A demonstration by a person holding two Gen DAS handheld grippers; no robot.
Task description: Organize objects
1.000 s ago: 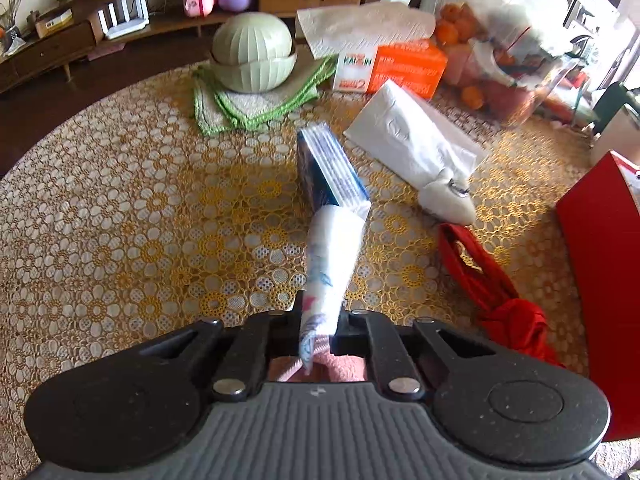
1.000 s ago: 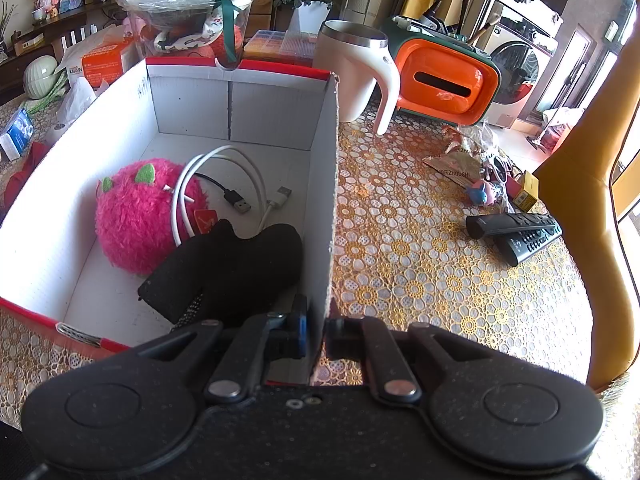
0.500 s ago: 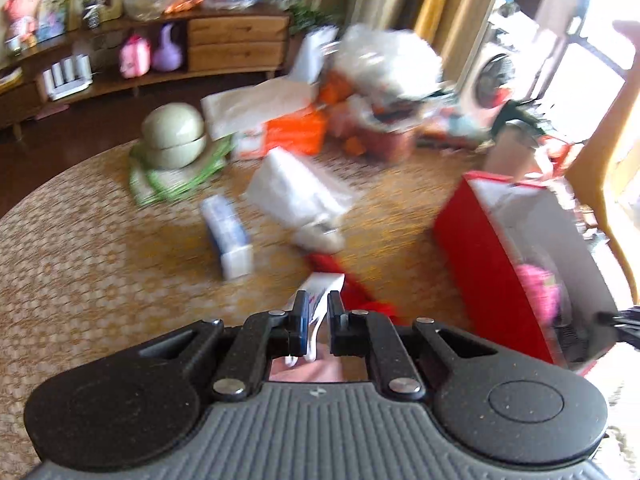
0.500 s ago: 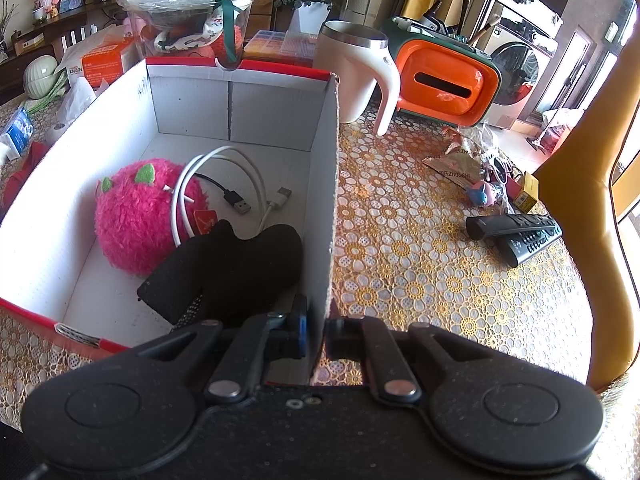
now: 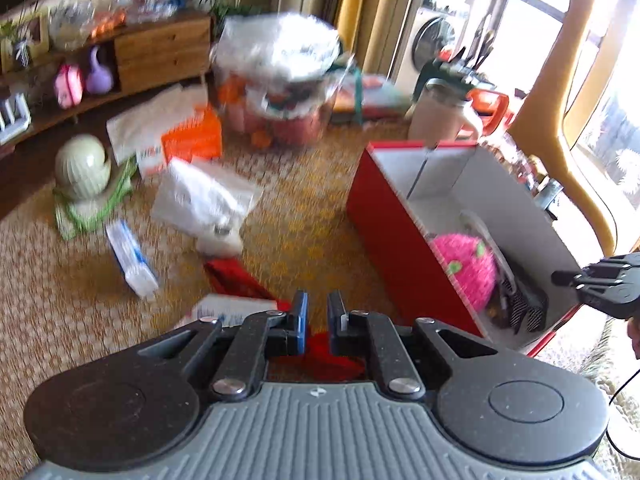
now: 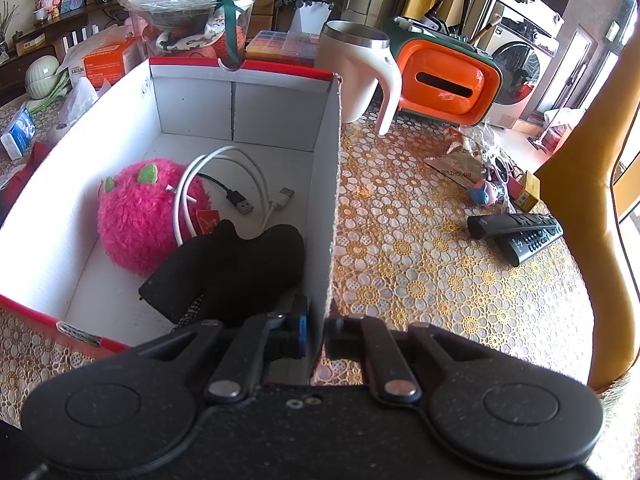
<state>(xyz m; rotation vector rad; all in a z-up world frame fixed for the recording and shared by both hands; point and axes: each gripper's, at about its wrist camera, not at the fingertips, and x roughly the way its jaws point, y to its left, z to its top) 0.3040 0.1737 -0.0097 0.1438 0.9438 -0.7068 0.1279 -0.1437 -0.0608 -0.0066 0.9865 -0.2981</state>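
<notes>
Household counter (image 6: 420,260), seen from two hand-held claws. The right claw (image 6: 316,320) is clamped on the near end of the right-hand wall of the red box (image 6: 192,108), one finger inside the box and one outside.

Only the right wrist view looks fully into the red box. It holds one pink plush toy (image 6: 140,216), one coiled white cable (image 6: 248,168), one black cable plug (image 6: 240,204) and one black fabric piece (image 6: 240,264) at the near end. Only this view shows what lies right of the box: two black remotes (image 6: 516,228) lying crossed. Beyond them are a few small items too small to tell. Behind the box stand one cream mug (image 6: 352,76) and one orange tissue holder (image 6: 444,80).

The blurred left wrist view shows the ground left of the red box. There lie one red cloth (image 5: 236,280), one white bag (image 5: 204,200), one orange carton (image 5: 192,136), one green bowl set (image 5: 82,166) on a green mat, and two blue-and-white tissue packets. One packet (image 5: 132,258) lies farther left of the box. The other (image 5: 228,308) sits just beside the left claw (image 5: 316,312), half hidden by its finger. That claw is all but closed, with only a slim gap between its pads and nothing in it. It hangs over the red cloth, near the box's left wall.
</notes>
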